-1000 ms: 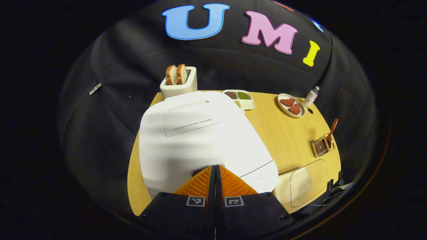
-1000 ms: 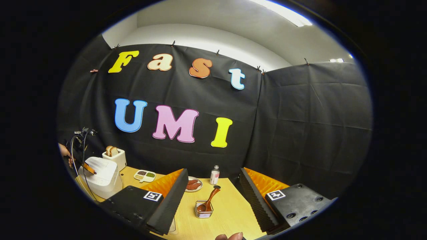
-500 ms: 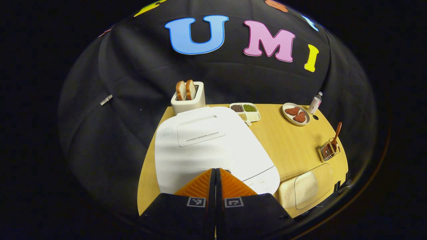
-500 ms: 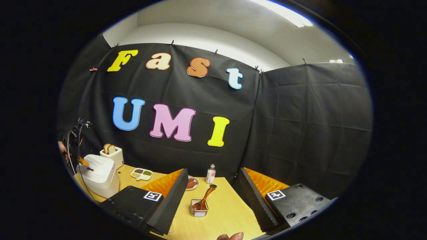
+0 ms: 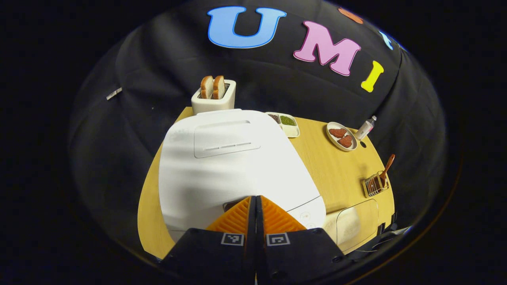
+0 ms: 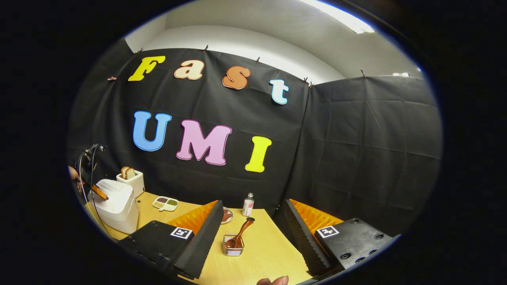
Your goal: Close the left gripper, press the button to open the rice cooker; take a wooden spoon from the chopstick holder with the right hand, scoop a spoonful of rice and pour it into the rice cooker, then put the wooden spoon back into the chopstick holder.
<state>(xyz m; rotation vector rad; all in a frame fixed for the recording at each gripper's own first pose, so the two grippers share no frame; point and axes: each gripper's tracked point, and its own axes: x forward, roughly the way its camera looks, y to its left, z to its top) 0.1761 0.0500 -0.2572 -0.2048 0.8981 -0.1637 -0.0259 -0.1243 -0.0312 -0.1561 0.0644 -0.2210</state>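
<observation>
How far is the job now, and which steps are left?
Done: the left gripper is shut. In hand: its tips sit at the button on the rice cooker, whose lid is down. Left: the wooden spoon stands in the chopstick holder, ahead of the open right gripper; scooping rice from the container, pouring and returning all remain.

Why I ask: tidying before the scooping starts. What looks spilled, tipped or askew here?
Nothing stands out. The rice cooker lid is down, the wooden spoon leans in the chopstick holder, and the table shows no spill.
</observation>
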